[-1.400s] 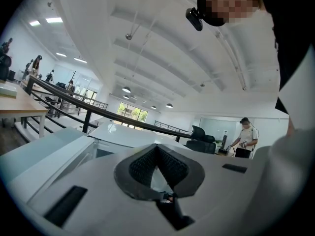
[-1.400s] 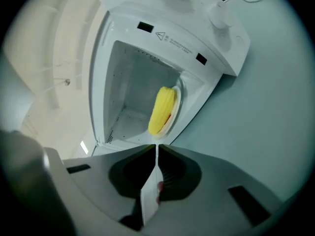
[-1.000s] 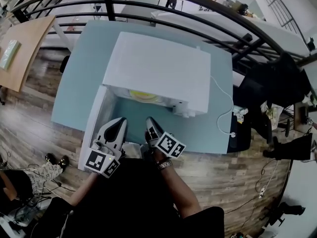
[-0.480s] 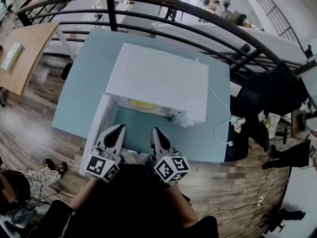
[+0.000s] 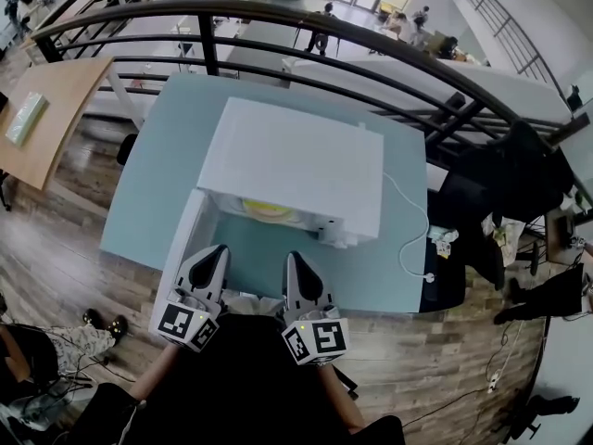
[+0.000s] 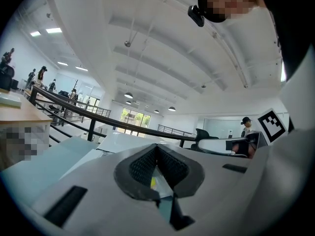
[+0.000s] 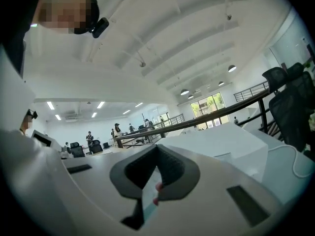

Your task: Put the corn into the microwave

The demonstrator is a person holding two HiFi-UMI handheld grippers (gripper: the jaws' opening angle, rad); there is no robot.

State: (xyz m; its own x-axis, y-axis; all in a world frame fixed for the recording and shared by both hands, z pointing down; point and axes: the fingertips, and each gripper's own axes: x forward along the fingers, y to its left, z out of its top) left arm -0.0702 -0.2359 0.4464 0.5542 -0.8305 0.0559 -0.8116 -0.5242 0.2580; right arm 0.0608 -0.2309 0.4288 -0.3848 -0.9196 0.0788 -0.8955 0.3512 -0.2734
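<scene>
Head view: corn (image 5: 268,209) in microwave (image 5: 295,151), beyond left gripper (image 5: 213,253) and right gripper (image 5: 296,260).

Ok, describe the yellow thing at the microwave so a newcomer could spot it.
Find the teal table beside the black railing; a white microwave sits on it, door swung open to the left. Just inside the open front, under the top's edge, lies the yellow thing, the only yellow among white and teal.

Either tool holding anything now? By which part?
Nothing held. Both the left tool and the right tool are shut and empty; the corn sits inside the microwave.
</scene>
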